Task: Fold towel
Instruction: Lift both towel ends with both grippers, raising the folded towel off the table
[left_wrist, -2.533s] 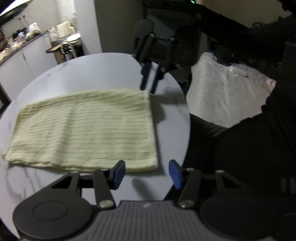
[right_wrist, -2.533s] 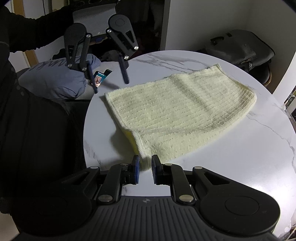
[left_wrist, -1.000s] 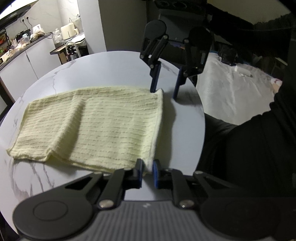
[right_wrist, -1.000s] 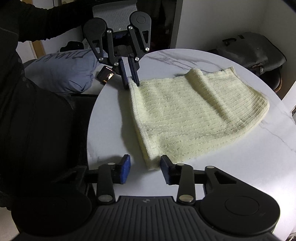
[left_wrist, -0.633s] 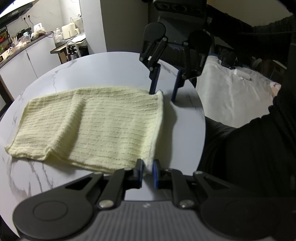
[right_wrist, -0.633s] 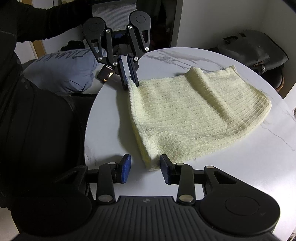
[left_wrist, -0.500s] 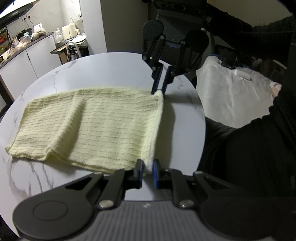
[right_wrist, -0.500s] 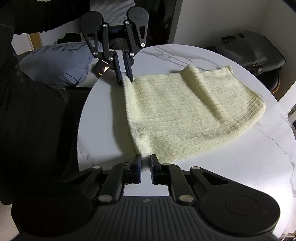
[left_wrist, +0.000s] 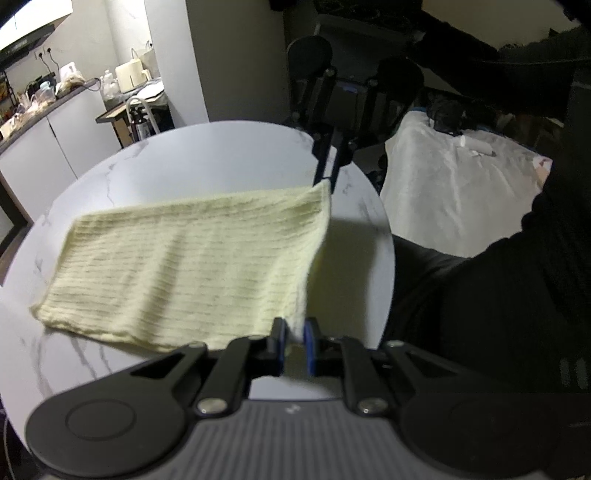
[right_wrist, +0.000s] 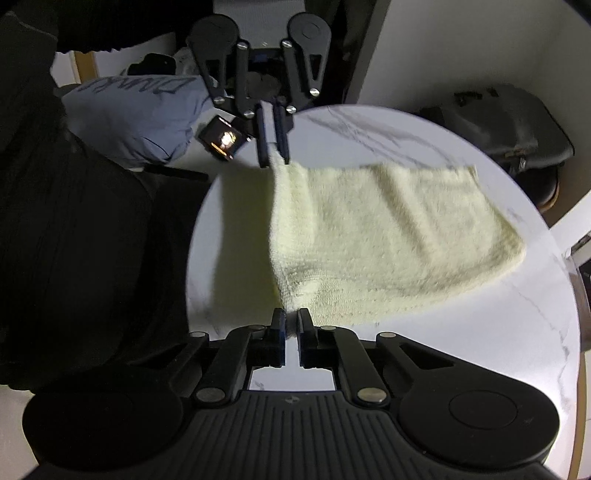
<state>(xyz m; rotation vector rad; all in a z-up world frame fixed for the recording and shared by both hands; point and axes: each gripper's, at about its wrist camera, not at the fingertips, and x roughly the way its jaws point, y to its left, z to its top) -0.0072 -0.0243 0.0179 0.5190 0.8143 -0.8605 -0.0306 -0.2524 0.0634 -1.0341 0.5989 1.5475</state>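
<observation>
The pale yellow ribbed towel (left_wrist: 192, 266) lies on the round white marble counter (left_wrist: 207, 155), its near edge lifted. Left hand-held gripper (left_wrist: 294, 334) and right hand-held gripper (right_wrist: 290, 325) each pinch a corner; carry both evenly across, keeping the edge taut.

A pale yellow ribbed towel (left_wrist: 192, 266) lies across the round marble counter (left_wrist: 207, 155), its right edge lifted off the surface. The left gripper (left_wrist: 294, 334) at the near edge pinches the towel's near right corner between its blue-padded fingers (left_wrist: 277, 332). At the far right corner, the right gripper (left_wrist: 330, 173) clamps the towel. A dark sleeve (left_wrist: 498, 70) reaches in top right.
</observation>
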